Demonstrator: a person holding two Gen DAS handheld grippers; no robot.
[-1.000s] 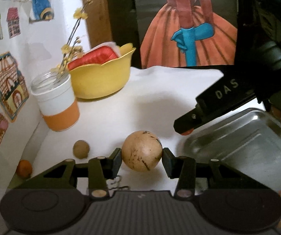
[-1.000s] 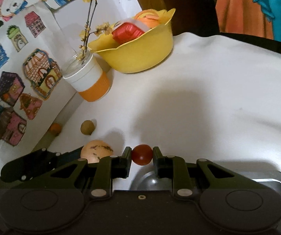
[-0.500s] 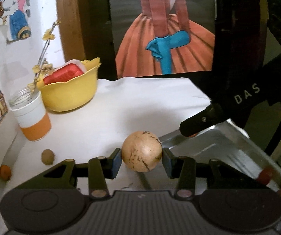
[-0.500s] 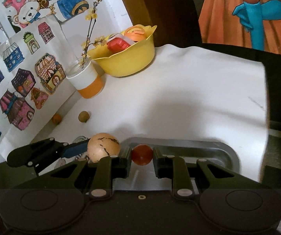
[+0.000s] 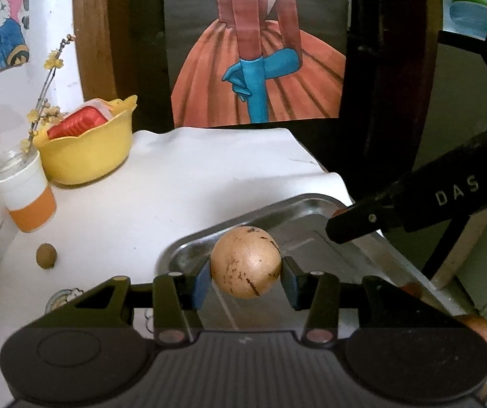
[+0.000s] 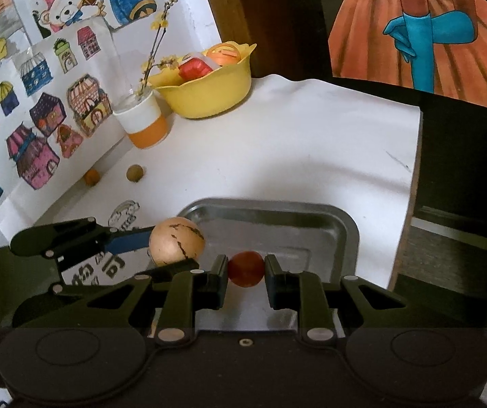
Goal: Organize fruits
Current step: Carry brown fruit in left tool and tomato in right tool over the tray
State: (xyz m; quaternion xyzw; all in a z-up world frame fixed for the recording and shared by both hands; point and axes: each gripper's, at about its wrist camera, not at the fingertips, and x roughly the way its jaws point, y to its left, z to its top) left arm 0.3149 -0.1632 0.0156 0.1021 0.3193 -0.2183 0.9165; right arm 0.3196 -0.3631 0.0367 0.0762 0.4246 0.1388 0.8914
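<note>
The left gripper (image 5: 246, 278) is closed on a round tan fruit (image 5: 246, 267), with its 2 fingers pressing the fruit from the left and the right side. The fruit is held in the air, not resting on anything. In the right wrist view this gripper (image 6: 175, 248) comes in from the left, and its blue pad (image 6: 129, 240) touches the fruit (image 6: 176, 240). The right gripper (image 6: 246, 277) is closed on a small red fruit (image 6: 246, 268), one finger on each side. Both grippers are close together, the left one slightly ahead. In the left wrist view only 1 finger (image 5: 403, 204) of the right gripper is seen, reaching in from the right.
</note>
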